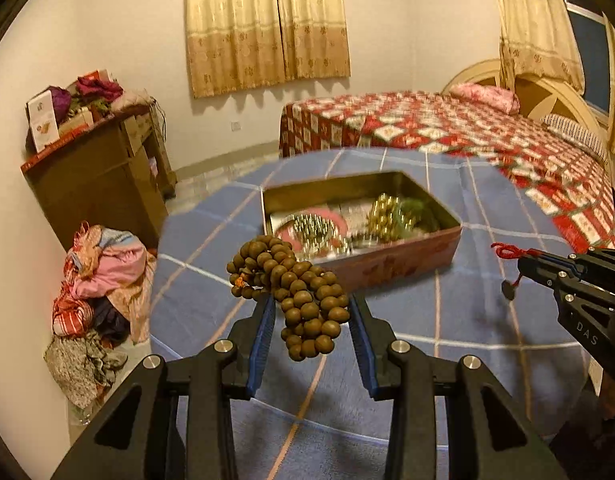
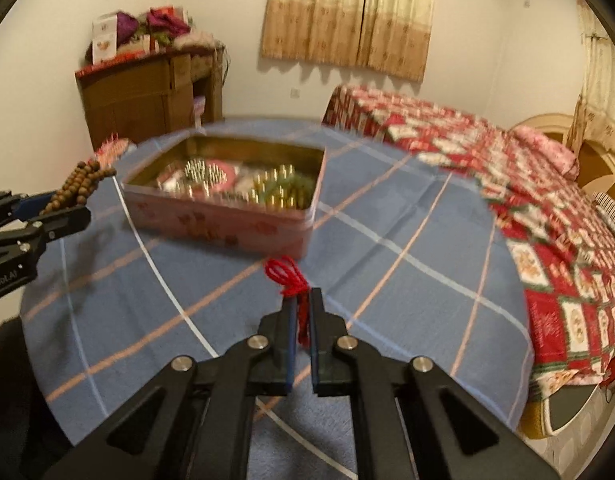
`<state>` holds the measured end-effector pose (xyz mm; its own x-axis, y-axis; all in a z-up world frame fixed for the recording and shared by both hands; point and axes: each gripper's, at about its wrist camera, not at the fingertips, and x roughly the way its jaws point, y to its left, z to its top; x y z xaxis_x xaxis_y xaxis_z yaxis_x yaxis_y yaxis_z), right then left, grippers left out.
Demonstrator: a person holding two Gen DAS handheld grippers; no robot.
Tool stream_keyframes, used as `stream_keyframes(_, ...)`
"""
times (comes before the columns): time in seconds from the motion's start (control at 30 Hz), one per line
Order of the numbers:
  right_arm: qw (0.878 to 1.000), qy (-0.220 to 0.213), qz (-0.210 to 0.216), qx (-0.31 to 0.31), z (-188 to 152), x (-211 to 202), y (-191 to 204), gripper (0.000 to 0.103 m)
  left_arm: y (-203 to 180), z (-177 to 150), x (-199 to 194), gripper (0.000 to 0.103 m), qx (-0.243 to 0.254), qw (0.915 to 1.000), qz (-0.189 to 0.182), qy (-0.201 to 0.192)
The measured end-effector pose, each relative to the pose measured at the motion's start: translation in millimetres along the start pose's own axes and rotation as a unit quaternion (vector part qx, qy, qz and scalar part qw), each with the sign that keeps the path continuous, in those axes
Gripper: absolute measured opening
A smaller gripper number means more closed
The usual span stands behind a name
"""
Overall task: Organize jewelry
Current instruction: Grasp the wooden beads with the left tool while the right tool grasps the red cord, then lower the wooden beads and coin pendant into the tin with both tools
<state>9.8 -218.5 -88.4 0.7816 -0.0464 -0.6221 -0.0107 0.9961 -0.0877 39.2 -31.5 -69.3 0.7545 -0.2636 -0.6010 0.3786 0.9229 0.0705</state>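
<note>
My left gripper (image 1: 310, 304) is shut on a bundle of brown wooden beads (image 1: 295, 292), held above the table in front of the tin; it also shows in the right wrist view (image 2: 73, 210) with the beads (image 2: 81, 184). My right gripper (image 2: 303, 298) is shut on a red string necklace (image 2: 287, 276) whose loop sticks out past the fingertips; in the left wrist view (image 1: 521, 266) a small dark pendant (image 1: 507, 290) hangs from the string. The open pink tin box (image 1: 407, 258) (image 2: 227, 226) holds gold bangles and other jewelry.
The round table carries a blue checked cloth (image 1: 487, 320) (image 2: 387, 248). A bed with a red patterned cover (image 1: 447, 128) stands behind it. A brown cabinet (image 1: 103, 176) and a pile of clothes (image 1: 99, 280) are at the left.
</note>
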Motion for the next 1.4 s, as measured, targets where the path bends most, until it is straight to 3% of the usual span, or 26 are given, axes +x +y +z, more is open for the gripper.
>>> stream_keyframes(0.23, 0.998, -0.058, -0.004, -0.003, 19.6, -19.5, 11.4, 0.007, 0.5, 17.0, -11.7, 0.038, -0.003, 0.9997, 0.007, -0.024)
stream_keyframes(0.4, 0.997, -0.074, -0.006, -0.003, 27.6, -21.8, 13.3, 0.007, 1.1, 24.0, -7.1, 0.038, -0.002, 0.9996, 0.011, -0.027)
stream_keyframes(0.93, 0.997, -0.079, -0.002, -0.001, 43.8, -5.7, 12.7, 0.007, 1.4, 43.4, 12.2, 0.039, 0.006, 0.9992, 0.019, -0.036)
stream_keyframes(1.4, 0.997, -0.081, 0.008, 0.002, 84.4, 24.6, 14.2, 0.007, 7.3, 78.4, 48.9, 0.039, 0.024, 0.9986, 0.034, -0.033)
